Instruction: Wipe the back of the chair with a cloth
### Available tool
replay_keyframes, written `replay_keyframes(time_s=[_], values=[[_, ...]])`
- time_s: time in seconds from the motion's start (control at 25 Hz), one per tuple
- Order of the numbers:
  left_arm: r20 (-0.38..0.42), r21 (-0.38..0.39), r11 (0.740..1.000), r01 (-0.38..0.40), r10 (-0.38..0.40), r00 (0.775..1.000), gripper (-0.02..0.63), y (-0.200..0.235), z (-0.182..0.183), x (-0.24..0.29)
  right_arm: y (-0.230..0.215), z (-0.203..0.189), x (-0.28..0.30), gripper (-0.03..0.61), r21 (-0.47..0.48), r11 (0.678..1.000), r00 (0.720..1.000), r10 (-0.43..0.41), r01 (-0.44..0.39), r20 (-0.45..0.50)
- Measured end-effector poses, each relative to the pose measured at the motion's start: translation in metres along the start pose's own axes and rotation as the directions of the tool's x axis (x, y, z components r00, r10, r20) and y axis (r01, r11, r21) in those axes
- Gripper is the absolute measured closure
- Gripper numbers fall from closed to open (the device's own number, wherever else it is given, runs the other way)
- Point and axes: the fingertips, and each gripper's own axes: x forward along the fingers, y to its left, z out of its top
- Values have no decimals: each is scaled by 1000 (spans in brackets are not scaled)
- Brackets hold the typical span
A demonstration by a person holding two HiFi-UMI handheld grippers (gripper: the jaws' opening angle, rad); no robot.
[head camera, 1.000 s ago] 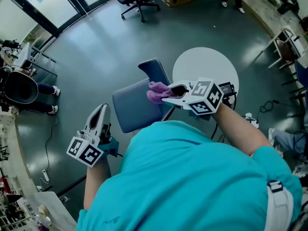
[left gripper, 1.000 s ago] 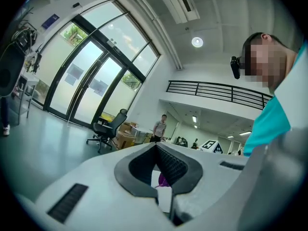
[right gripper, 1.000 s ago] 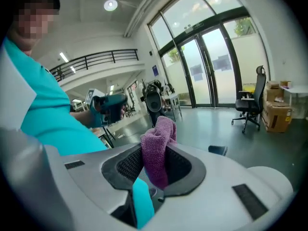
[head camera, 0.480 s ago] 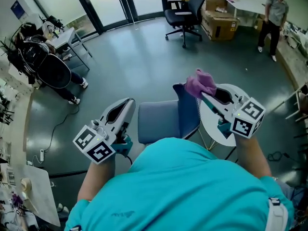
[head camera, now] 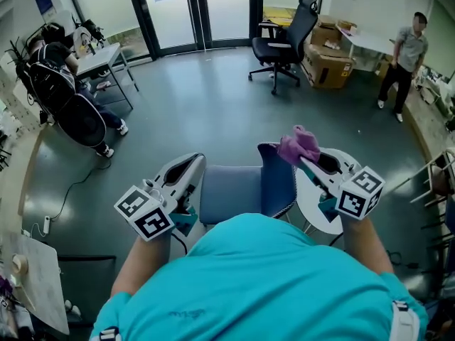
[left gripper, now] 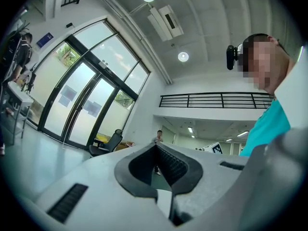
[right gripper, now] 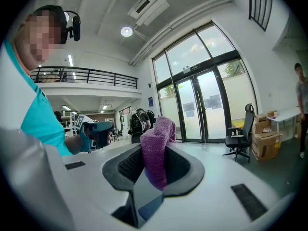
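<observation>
In the head view a blue chair (head camera: 231, 192) stands right in front of me, its upright back (head camera: 277, 181) at the seat's right side. My right gripper (head camera: 304, 159) is shut on a purple cloth (head camera: 298, 145), which it holds just above the top of the chair back. The right gripper view shows the cloth (right gripper: 156, 150) bunched between the jaws and sticking out past them. My left gripper (head camera: 195, 162) hovers over the seat's left edge, shut with nothing in it. The left gripper (left gripper: 156, 146) points out into the room.
A white round table (head camera: 318, 206) stands just right of the chair. A black office chair (head camera: 288, 38) and cardboard boxes (head camera: 328, 66) stand at the back, with a person (head camera: 402, 55) standing far right. Another person with a backpack (head camera: 60, 84) sits at a desk on the left.
The right gripper has lifted the cloth from the chair seat up to the top of the back. The left gripper rose beside the seat. My view tilted up into the room.
</observation>
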Motion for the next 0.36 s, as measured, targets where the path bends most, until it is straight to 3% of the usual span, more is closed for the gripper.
replay_keyframes(time_s=[0.36], values=[[-2,-3,1000,22,-22,1000,618,-9,-4,4,-3,-1,-10,479,8,1000,1000,-18,18,-1]])
